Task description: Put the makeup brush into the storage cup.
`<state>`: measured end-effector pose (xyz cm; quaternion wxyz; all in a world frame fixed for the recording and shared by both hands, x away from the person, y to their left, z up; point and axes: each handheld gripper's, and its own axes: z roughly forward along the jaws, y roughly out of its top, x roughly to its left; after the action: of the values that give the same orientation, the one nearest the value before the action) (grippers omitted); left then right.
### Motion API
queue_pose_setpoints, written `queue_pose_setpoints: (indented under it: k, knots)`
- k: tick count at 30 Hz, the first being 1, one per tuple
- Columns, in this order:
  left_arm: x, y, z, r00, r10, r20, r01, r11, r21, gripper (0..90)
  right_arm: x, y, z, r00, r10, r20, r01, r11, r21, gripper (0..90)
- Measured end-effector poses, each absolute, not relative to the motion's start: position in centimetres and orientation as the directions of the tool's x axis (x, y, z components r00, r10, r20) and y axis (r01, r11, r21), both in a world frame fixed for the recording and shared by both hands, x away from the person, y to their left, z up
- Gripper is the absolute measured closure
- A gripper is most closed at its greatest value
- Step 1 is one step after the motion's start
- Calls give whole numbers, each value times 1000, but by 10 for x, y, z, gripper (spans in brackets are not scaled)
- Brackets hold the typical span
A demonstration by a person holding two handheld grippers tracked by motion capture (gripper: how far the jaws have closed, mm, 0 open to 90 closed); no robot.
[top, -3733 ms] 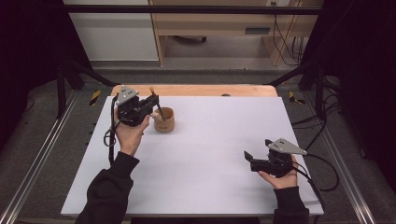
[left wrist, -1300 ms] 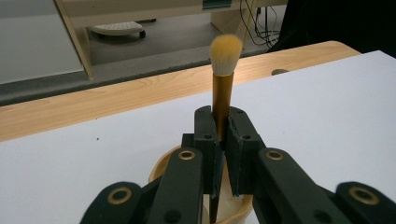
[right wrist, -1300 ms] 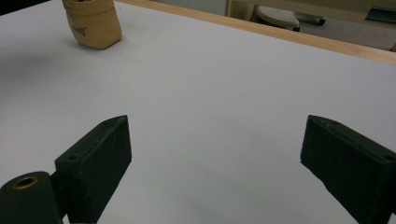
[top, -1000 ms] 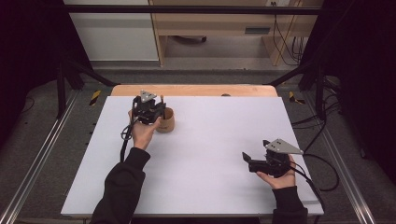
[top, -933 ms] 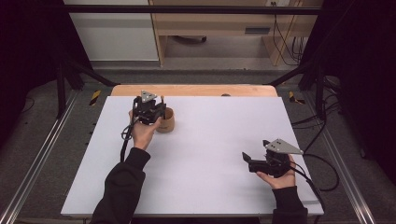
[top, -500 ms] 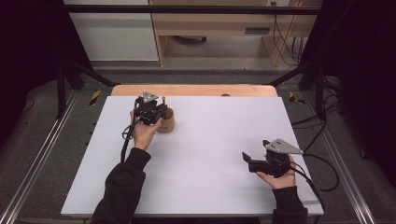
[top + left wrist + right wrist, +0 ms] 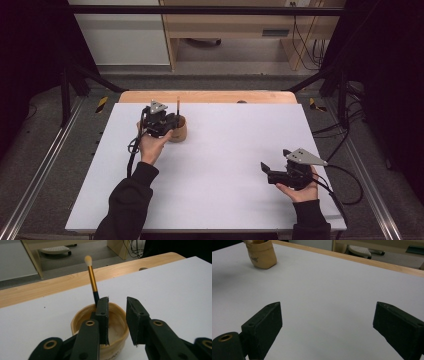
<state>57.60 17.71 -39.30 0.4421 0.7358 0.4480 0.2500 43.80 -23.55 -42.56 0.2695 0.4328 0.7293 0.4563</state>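
Note:
A tan cup (image 7: 179, 133) stands at the back left of the white table (image 7: 225, 150). A make-up brush (image 7: 178, 107) with a gold ferrule and pale tip (image 7: 92, 275) stands in the cup (image 7: 117, 310), leaning on its far rim. My left gripper (image 7: 168, 123) hovers at the cup's left rim. Its jaws (image 7: 117, 305) have just been opening; a narrow empty gap shows between them, and the brush handle rises free behind the left one. My right gripper (image 7: 265, 169) rests at the front right, its jaws (image 7: 327, 315) wide open over bare table. The cup (image 7: 261, 253) is far from it.
A wooden strip (image 7: 210, 96) runs along the table's far edge, with a small dark spot (image 7: 241, 102) on it. Metal rails (image 7: 45, 165) flank the table on both sides. A cable (image 7: 345, 180) trails from the right gripper toward the right edge.
Since the earliest frame the left hand has shifted right to the cup, and the tilted brush now stands in it. The left jaws have parted slightly. The right hand has stayed put.

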Motion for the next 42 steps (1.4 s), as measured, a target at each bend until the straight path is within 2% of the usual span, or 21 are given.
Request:
queue_pose_setpoints:
  k: [11,22,34,42]
  knots:
    - [531,178,-385,566,823,-50,380,-206,902,581,436,-239,-421,-476,879,14,373,187,909,85]
    - [490,186,-392,618,784,-61,358,-212,910,442,435,-241,-419,-476,879,7,358,187,915,76]
    - [462,201,-407,633,772,-58,358,-225,906,261,434,-242,-418,-476,880,3,356,189,915,63]
    - [449,220,-420,615,784,-86,378,-197,904,213,433,-243,-418,-480,877,-3,356,198,913,61]
